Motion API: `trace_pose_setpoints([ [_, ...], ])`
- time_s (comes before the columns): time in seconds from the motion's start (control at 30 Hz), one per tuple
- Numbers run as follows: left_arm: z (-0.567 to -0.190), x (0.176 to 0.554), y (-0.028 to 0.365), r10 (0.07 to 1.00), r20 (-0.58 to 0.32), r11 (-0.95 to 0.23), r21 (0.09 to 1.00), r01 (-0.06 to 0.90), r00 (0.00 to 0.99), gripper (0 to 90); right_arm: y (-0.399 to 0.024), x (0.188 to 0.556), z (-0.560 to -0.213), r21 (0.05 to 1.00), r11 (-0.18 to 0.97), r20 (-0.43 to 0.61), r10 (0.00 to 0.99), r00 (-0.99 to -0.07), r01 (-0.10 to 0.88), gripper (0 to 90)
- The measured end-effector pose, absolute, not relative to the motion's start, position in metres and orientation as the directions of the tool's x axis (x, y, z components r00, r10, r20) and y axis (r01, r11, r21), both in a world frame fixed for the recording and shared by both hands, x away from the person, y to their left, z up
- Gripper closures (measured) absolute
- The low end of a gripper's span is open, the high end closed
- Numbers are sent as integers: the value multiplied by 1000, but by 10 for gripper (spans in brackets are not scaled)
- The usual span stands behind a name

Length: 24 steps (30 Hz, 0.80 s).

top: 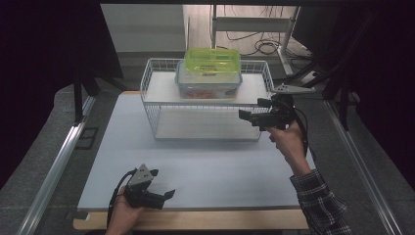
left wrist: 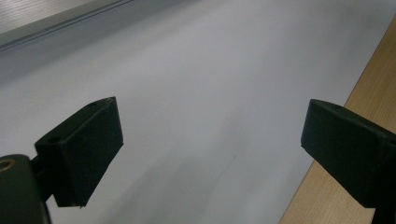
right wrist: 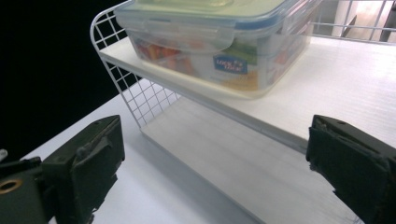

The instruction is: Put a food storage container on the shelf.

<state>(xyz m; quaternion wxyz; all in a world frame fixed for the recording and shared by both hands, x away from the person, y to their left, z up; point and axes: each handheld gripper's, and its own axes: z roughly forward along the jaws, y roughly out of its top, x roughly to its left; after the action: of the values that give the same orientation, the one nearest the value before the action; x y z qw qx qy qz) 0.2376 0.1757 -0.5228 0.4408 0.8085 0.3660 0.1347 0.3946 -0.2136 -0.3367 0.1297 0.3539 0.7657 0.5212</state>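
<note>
While my right tongs (top: 250,116) hang just off the right end of the white wire rack (top: 151,83), their jaws stand spread wide with nothing between them; in the right gripper view (right wrist: 212,172) the two black pads frame the rack's lower board (right wrist: 233,158) and the edge of its upper shelf (right wrist: 345,79). The tongs point leftward across the rack's front, roughly level with the gap between the two boards, close to the rack but not touching it.

On that upper shelf sits the clear food box (top: 208,82) with a blue-rimmed clip lid, coloured food showing through its wall (right wrist: 219,51). A lime-green box (top: 212,59) is stacked squarely on top of it. Both stand toward the middle of the shelf, nearer the back rail. The lower board under them is bare.

My left tongs (top: 163,185) rest low at the near left of the table (top: 220,166), well apart from the rack, held in my left hand (top: 123,211). Their jaws are spread wide too and grip nothing; in the left gripper view (left wrist: 210,140) they look across the pale grey mat, with the wooden table edge (left wrist: 373,93) running along the right side.

My right hand (top: 288,142) comes up from a checked sleeve (top: 320,198) at the table's right side.
</note>
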Motion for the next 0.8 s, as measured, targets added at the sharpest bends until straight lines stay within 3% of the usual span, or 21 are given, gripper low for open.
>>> trace_pose_setpoints([
  [0.8, -523, 237, 175, 713, -101, -348, 808, 475, 694, 58, -209, 371, -377, 876, 312, 71, 669, -740, 367, 0],
])
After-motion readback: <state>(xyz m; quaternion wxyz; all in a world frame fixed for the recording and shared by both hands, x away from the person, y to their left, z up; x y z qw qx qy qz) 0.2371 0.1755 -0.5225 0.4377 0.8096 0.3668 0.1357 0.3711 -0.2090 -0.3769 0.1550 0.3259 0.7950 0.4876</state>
